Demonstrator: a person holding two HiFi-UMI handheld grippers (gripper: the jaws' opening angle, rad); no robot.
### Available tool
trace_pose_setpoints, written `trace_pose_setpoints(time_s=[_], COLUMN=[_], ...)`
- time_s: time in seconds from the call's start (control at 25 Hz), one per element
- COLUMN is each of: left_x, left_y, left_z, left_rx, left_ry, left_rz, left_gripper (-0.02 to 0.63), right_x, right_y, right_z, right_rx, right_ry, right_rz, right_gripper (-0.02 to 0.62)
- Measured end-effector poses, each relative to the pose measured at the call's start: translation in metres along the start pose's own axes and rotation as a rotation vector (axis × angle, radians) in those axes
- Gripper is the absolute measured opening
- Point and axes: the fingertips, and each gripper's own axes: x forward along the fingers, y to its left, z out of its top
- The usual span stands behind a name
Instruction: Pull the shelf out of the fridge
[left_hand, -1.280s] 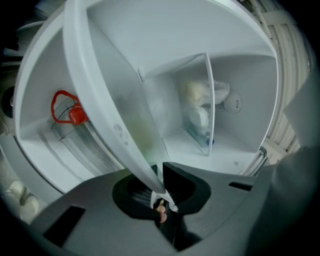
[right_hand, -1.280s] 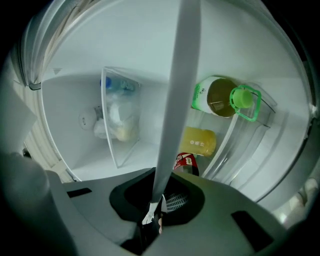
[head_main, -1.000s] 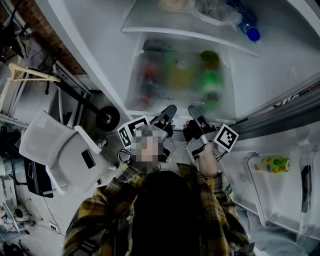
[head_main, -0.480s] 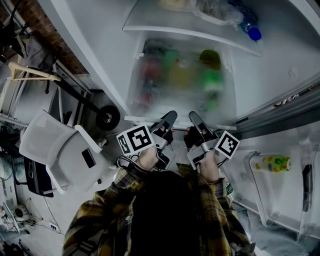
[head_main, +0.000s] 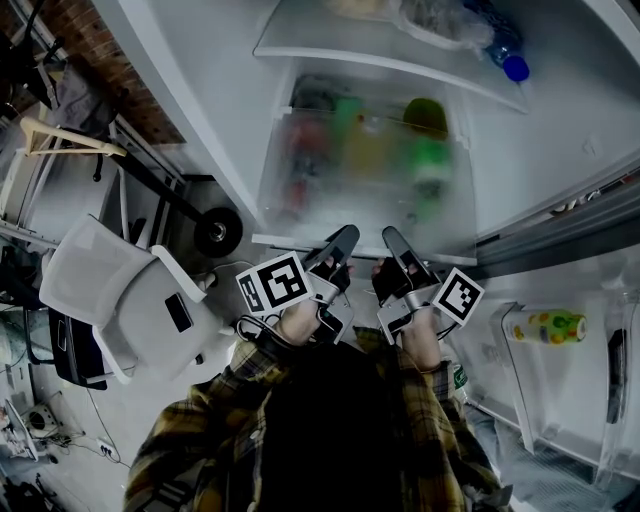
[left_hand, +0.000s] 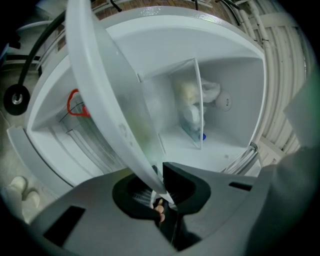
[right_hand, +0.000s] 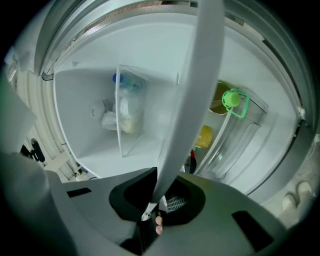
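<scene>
Frosted white fridge shelf (left_hand: 107, 85) pinched between narrowed fingers of left gripper (left_hand: 158, 179) and right gripper (right_hand: 157, 194); green ring cap (right_hand: 230, 98) beyond right fingers, mere blur in head view.

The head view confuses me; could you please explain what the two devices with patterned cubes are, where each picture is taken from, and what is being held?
There is no robot here. A person in a checked shirt holds a hand-worked clamping tool in each hand, and the cubes are part of those tools. The head view comes from a camera on the person's head, looking steeply down into an open fridge. The other two pictures come from cameras riding on the tools, looking along their jaws. The left gripper and the right gripper are side by side, each closed on the front edge of the frosted shelf. Blurry coloured items show beneath it. A higher shelf carries a blue-capped bottle. A white chair stands beside the fridge.
</scene>
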Motion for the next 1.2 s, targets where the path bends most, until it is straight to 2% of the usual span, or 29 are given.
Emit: trace_pose_setpoints(time_s=[0.52,1.2], left_x=[-0.0039,-0.0036], left_y=[-0.0011,-0.0018], left_z=[-0.0048,-0.0043], left_rx=[-0.009,-0.011], left_ry=[0.010,0.017], left_rz=[-0.010,-0.014], left_gripper=[0.044,0.043], right_x=[-0.0052,-0.0052], right_y=[0.0008,0.0008], right_z=[-0.0033,-0.0032], right_rx=[-0.039,-0.015], right_ry=[-0.007,-0.021], right_rz=[-0.009,-0.009], right_gripper=[0.040,0.039])
